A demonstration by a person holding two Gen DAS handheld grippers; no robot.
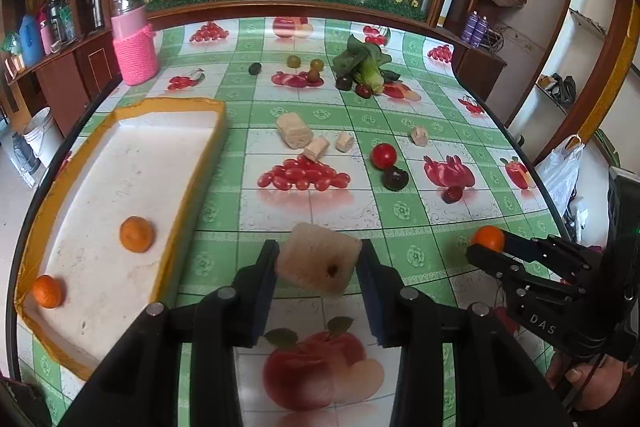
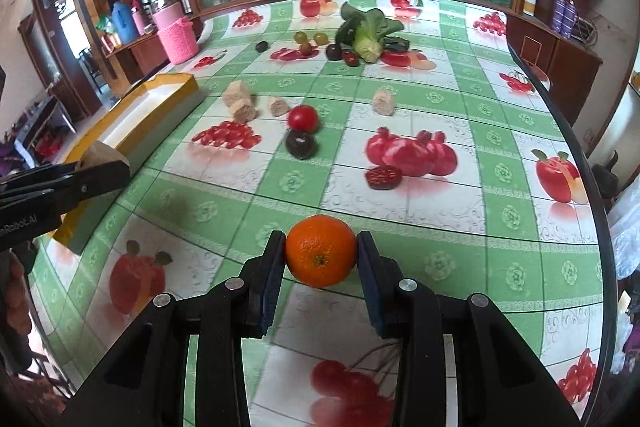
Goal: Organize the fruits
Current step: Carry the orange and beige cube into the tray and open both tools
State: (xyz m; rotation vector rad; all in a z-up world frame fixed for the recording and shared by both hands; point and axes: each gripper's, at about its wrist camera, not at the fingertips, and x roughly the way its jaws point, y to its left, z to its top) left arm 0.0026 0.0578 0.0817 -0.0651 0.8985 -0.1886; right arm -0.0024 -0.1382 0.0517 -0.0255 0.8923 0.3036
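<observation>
My left gripper (image 1: 318, 269) is shut on a beige foam block (image 1: 318, 267), held above the table just right of the yellow-rimmed white tray (image 1: 192, 195). The tray holds two oranges (image 1: 137, 233), (image 1: 47, 291). My right gripper (image 2: 321, 253) is shut on an orange (image 2: 321, 251) above the table's near side; it also shows in the left wrist view (image 1: 486, 245) at the right. A red tomato (image 2: 303, 117), a dark plum (image 2: 301, 144), a dark red fruit (image 2: 383, 177) and several grapes (image 2: 306, 41) lie on the table.
Several beige foam pieces (image 1: 295, 130) lie mid-table. A leafy green vegetable (image 1: 366, 65) lies at the back. A pink covered jar (image 1: 134, 47) stands at the back left. The fruit-print tablecloth (image 1: 400, 211) covers the round table, whose edge curves at the right.
</observation>
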